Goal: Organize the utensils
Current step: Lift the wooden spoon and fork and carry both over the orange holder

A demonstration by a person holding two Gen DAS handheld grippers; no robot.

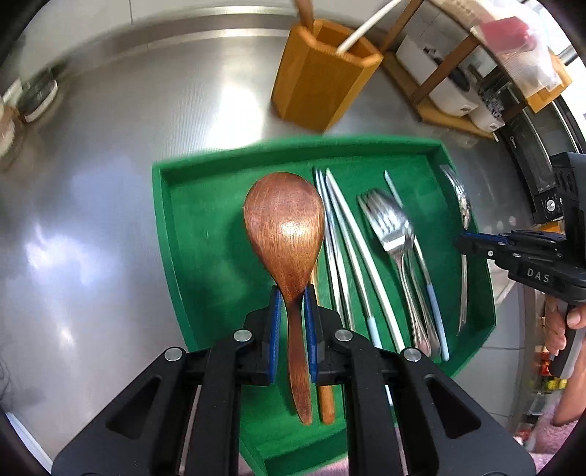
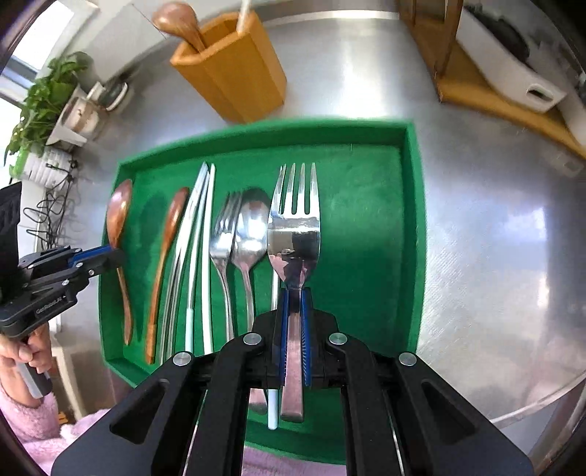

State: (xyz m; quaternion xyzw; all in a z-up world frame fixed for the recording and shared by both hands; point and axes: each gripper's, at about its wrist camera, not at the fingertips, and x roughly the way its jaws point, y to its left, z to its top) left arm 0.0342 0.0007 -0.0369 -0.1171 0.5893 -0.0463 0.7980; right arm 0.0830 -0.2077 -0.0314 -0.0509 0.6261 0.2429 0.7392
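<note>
My left gripper (image 1: 293, 304) is shut on the neck of a large wooden spoon (image 1: 284, 227), held a little above the green tray (image 1: 161, 205). Over the tray's right part, my right gripper (image 2: 295, 296) is shut on the handle of a steel fork (image 2: 295, 227), tines pointing away. The same right gripper (image 1: 462, 244) shows at the edge of the left wrist view. In the tray lie another wooden spoon (image 2: 172, 227), white chopsticks (image 2: 199, 227), a smaller fork (image 2: 223, 234) and a metal spoon (image 2: 252, 227). Behind the tray stands a wooden utensil holder (image 2: 234, 69).
The tray sits on a steel counter (image 2: 494, 238). The holder contains a wooden spoon (image 2: 172, 18) and a white stick. A wooden rack with white containers (image 1: 450, 84) stands at the back right; a potted plant (image 2: 40, 106) and jars (image 1: 36, 95) at the back left.
</note>
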